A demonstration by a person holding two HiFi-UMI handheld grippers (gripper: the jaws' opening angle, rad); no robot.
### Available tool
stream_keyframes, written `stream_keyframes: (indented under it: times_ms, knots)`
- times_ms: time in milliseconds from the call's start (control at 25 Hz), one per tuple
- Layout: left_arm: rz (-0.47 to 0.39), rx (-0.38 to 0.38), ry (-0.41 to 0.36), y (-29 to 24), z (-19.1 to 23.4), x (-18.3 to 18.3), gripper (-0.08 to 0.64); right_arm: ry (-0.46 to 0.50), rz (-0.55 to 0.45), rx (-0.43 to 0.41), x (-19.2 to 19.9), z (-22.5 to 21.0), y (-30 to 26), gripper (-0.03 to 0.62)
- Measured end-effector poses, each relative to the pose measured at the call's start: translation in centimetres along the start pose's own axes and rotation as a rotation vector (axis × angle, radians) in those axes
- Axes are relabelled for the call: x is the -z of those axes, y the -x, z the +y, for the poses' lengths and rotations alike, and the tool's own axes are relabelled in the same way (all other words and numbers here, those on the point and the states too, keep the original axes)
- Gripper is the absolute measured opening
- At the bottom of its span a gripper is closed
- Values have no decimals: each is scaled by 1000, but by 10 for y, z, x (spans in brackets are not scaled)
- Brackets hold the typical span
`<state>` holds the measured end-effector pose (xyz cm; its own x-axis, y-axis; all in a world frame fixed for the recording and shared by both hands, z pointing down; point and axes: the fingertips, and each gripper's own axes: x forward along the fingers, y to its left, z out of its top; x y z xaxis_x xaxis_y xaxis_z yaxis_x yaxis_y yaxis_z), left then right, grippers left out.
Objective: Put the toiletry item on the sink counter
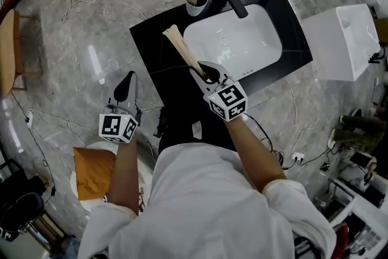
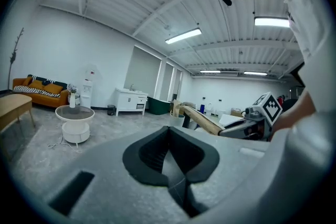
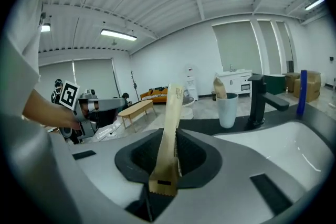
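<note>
**Wrapped toiletry item in the jaws, not yet set down**

Head view: the right gripper point(image 1: 206, 74) clamps the lower end of the paper-wrapped toiletry item point(image 1: 182, 48). The item slants toward 11 o'clock over the black sink counter point(image 1: 154, 60), just at 9 o'clock of the white basin point(image 1: 236, 39). The left gripper point(image 1: 126, 91) hangs off the counter's edge at 8 o'clock.

Left gripper view: its jaws meet with nothing between them.

Right gripper view: the jaws are closed partway, pinching the item's base, with its free end pointing to 12 o'clock. A cup point(image 3: 227, 110) and faucet point(image 3: 260, 97) stand at 2 o'clock.

The pickup looks finished. Lowering the item onto the counter and letting go appear to be left.
</note>
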<state>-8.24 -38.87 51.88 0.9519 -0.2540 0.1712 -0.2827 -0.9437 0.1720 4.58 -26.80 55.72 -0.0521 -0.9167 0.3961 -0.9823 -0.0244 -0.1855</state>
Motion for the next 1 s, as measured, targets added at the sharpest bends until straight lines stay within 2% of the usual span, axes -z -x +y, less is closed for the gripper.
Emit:
stream_keyframes:
  times_ms: [200,480,1000]
  knots:
    - [7,38,6,-10,2,18,15,-11,73,8,34,5,-20,74]
    - [42,73,38,-12,-7,51,15,23,193,49,80,0,-37,74]
    - [106,103,97,7,-22,88,15,83,342,27,121,7,-52,74]
